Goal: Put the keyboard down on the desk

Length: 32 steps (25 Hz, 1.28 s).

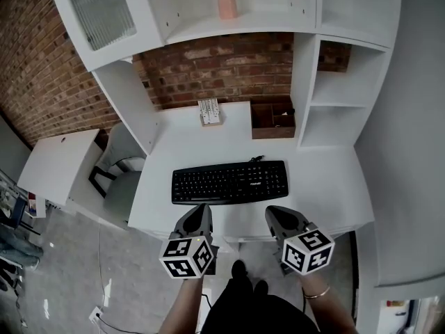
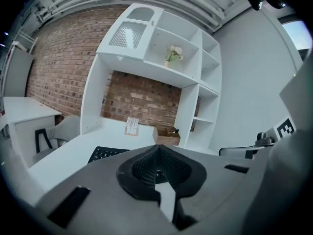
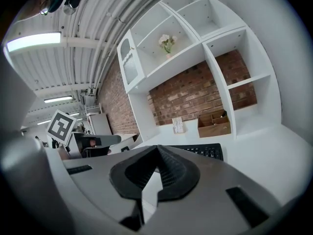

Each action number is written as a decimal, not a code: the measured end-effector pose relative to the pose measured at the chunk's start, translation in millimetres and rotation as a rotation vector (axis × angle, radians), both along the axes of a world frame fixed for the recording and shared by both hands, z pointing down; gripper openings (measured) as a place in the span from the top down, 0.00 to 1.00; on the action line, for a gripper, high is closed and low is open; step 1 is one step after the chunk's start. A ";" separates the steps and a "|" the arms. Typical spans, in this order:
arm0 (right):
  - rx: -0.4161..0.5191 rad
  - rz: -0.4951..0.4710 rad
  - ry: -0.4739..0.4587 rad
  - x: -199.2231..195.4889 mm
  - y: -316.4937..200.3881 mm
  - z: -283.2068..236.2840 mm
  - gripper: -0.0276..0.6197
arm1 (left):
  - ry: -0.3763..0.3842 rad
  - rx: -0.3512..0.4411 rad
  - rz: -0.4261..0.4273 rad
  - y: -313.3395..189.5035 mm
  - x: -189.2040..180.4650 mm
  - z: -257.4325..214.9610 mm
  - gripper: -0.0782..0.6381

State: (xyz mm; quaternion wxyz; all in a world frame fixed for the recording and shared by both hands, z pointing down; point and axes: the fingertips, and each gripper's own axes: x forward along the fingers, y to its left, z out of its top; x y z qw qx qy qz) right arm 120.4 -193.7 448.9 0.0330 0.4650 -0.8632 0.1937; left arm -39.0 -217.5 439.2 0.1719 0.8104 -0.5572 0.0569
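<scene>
The black keyboard (image 1: 230, 182) lies flat on the white desk (image 1: 327, 179), in the middle part of it and nearer to the front edge than to the back, with its long side parallel to the front edge. My left gripper (image 1: 204, 209) is at the front edge of the desk, just before the left half of the keyboard, and my right gripper (image 1: 275, 212) is at the same edge before the right half. In the left gripper view the fingers of my left gripper (image 2: 157, 150) are pressed together at the tips and there is nothing between them; the keyboard is seen beyond them on the desk. In the right gripper view the fingers of my right gripper (image 3: 157, 149) are together in the same way, also holding nothing. At the back edge of the desk stands a brown wooden organizer box (image 1: 272, 120), and to the left of it a small card stand (image 1: 210, 112), both well apart from the keyboard. A pink vase (image 1: 227, 0) stands on the shelf above. A grey chair (image 1: 119, 176) is beside the left edge of the desk.
</scene>
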 end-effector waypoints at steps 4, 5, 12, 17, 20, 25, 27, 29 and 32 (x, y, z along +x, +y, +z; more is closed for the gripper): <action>0.031 0.018 0.014 8.0 11.1 -6.6 0.95 | -0.051 0.067 0.053 12.4 16.8 -16.1 0.88; 0.038 0.022 0.022 10.1 13.4 -7.5 0.95 | -0.059 0.078 0.064 15.2 20.8 -18.4 0.88; 0.091 0.033 0.093 16.6 28.4 -11.5 0.95 | -0.085 0.118 0.106 34.2 37.7 -22.9 0.88; 0.113 0.050 0.120 18.6 36.2 -15.5 0.95 | -0.074 0.120 0.108 42.4 37.7 -24.1 0.88; 0.123 0.056 0.128 19.7 40.0 -17.2 0.95 | -0.070 0.120 0.106 45.6 35.6 -23.6 0.88; 0.125 0.060 0.137 19.5 46.2 -15.8 0.95 | -0.065 0.125 0.101 50.9 30.8 -22.2 0.88; 0.128 0.061 0.141 19.8 47.6 -16.7 0.95 | -0.058 0.126 0.096 52.0 29.1 -22.8 0.88; 0.131 0.063 0.143 20.1 48.5 -18.3 0.95 | -0.052 0.126 0.094 52.9 27.6 -23.8 0.88; 0.132 0.068 0.145 19.6 49.8 -19.7 0.95 | -0.048 0.125 0.093 54.4 25.3 -24.5 0.88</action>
